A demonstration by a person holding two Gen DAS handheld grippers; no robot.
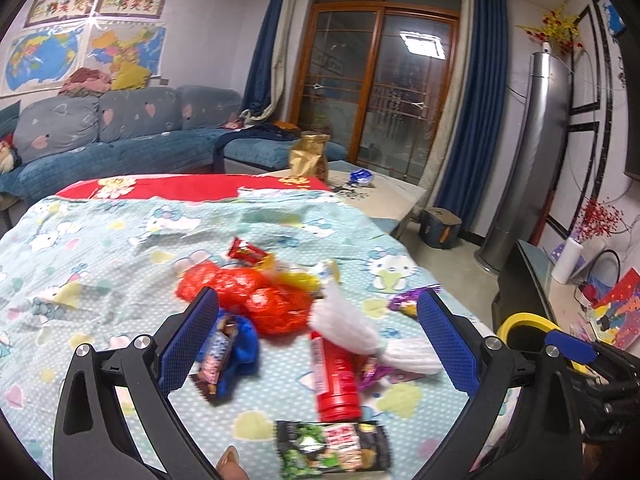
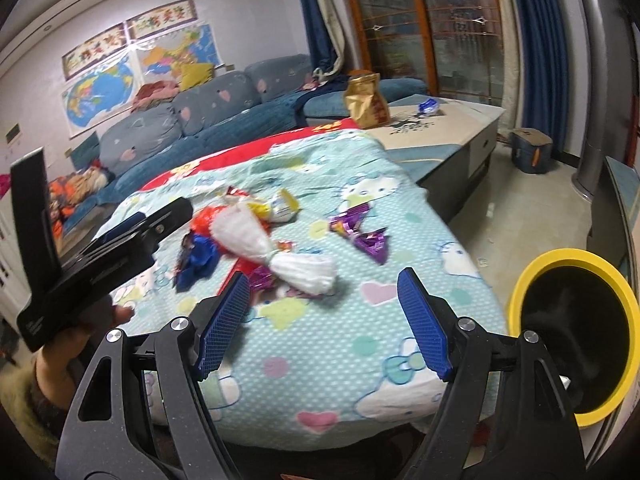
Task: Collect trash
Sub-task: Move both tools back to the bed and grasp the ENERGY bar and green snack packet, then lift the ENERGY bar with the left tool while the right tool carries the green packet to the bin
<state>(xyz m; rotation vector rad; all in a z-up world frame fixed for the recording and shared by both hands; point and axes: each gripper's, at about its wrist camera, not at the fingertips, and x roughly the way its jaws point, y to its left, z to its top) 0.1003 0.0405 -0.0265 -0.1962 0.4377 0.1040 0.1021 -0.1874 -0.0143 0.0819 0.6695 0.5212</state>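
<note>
Trash lies in a loose heap on a bench draped with a cartoon-cat cloth (image 1: 100,240), and both hand-held grippers hang over it with nothing between their fingers. The left hand-held gripper (image 1: 316,340) is spread wide; inside its span sit a red plastic bag (image 1: 256,296), a white tissue wad (image 1: 344,324), a red tube (image 1: 336,376) lying lengthwise toward the camera, and a blue wrapper (image 1: 240,348) pressed against the left blue pad. A dark snack packet (image 1: 332,448) lies nearest the lens, just below the tube, and a red candy wrapper (image 1: 246,250) sits at the far side of the heap. The right hand-held gripper (image 2: 324,324) is likewise released, its pads apart above bare cloth near the bench's near edge, with the white wad (image 2: 276,252) just beyond its left finger. Purple foil wrappers (image 2: 360,232) lie apart from the heap, toward the right side of the cloth. A yellow-rimmed bin (image 2: 516,292) stands beside the bench at the right, its dark mouth tilted toward the right wrist camera. Behind the cloth, on the bare part of the bench, stands a gold bag (image 2: 366,100); a blue sofa (image 1: 120,136) runs along the far wall.
</note>
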